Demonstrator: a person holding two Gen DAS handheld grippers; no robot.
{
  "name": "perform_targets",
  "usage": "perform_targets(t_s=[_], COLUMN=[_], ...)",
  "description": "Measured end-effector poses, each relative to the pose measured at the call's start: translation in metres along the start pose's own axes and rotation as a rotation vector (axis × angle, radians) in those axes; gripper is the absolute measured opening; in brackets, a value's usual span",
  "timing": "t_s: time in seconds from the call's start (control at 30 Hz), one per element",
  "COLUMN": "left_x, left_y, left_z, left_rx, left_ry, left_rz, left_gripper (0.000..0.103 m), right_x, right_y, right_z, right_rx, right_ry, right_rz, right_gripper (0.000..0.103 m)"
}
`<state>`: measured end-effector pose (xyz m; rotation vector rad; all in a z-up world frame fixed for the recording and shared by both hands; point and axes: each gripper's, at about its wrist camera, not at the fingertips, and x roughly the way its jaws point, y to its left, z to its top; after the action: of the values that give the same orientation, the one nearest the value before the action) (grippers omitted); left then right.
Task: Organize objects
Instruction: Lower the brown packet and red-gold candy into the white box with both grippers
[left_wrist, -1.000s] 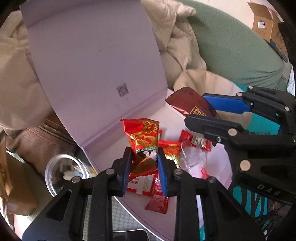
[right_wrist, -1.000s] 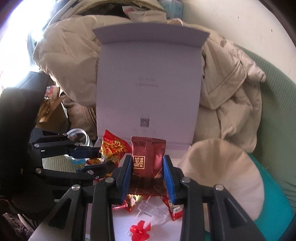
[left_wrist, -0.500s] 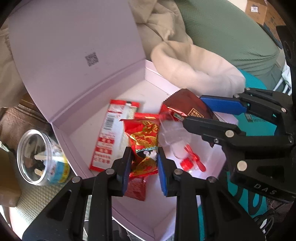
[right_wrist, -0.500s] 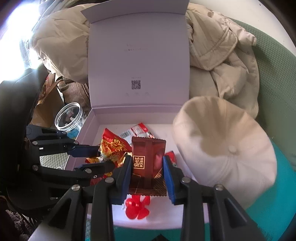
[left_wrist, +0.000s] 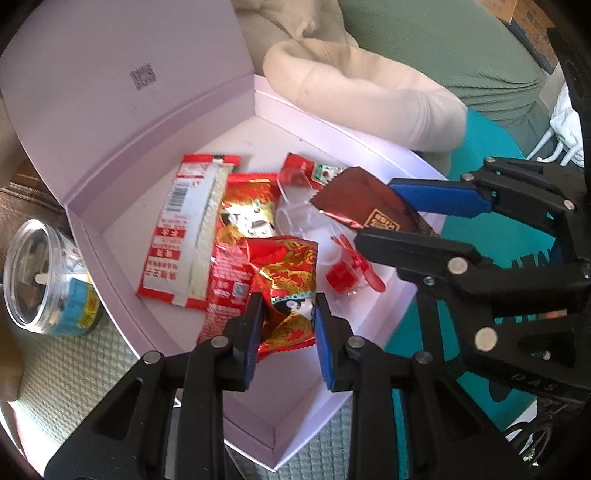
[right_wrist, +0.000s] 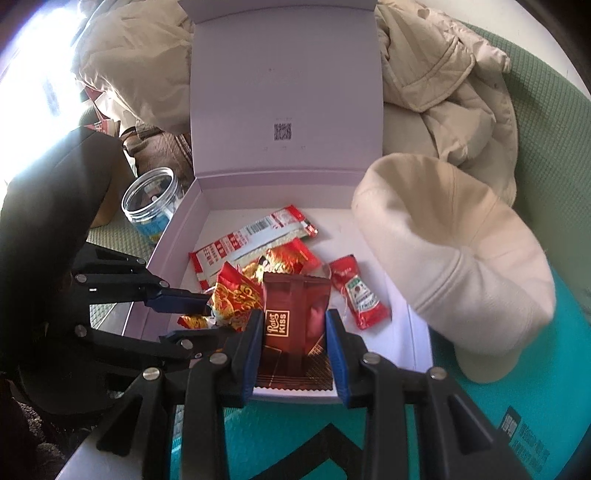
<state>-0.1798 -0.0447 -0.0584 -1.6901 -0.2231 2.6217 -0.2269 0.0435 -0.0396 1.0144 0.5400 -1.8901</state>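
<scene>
**Both claws loaded over the open box**

Left claw (left_wrist: 288, 325) clamped on a red-and-gold snack packet (left_wrist: 290, 291); right claw (right_wrist: 293, 347) clamped on a dark red Reis Kiss wrapper (right_wrist: 295, 325). Both packets hang just above the floor of the pale lilac box (left_wrist: 373, 314), lid (right_wrist: 284, 81) standing upright behind.

Already in the box: long red-and-white sachet (left_wrist: 188, 229), ketchup packet (right_wrist: 360, 293), small red plastic fan toy (left_wrist: 349, 271) on clear plastic. Cream cap (right_wrist: 454, 258) overlaps the box's right edge. Clear jar (right_wrist: 153, 201) stands just outside the left wall.

Risks, as judged:
- Claws sit close together; the right claw's lower finger is near the left-held packet. Releasing or swinging either could knock the other's load.
- Foil wrappers are slick and gripped at one end only; a tilt may let them slide out early.
- Wrapper held near the front wall; dropped there it may land on the rim and fall outside.
- Cap brim may catch the right claw on withdrawal.
</scene>
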Motion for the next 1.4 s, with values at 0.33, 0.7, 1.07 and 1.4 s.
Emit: perform_targets(t_s=[0.33, 0.7, 1.07, 1.4], left_x=[0.014, 0.023, 0.019, -0.003], left_y=[0.009, 0.020, 0.028, 0.048], left_z=[0.000, 0.007, 0.008, 0.010], left_rx=[-0.013, -0.006, 0.001, -0.028], left_ry=[0.038, 0.043, 0.040, 0.008], left_rz=[-0.029, -0.067, -0.065, -0.066], left_gripper=[0.025, 0.026, 0.026, 0.025], right_x=[0.015, 0.028, 0.038, 0.038], right_y=[0.000, -0.003, -0.007, -0.013], right_z=[-0.002, 0.002, 0.008, 0.008], right_rx=[-0.010, -0.001, 0.014, 0.035], right_ry=[0.056, 0.075, 0.094, 0.101], right_rz=[0.004, 0.030, 0.029, 0.031], right_gripper=[0.033, 0.033, 0.033, 0.034])
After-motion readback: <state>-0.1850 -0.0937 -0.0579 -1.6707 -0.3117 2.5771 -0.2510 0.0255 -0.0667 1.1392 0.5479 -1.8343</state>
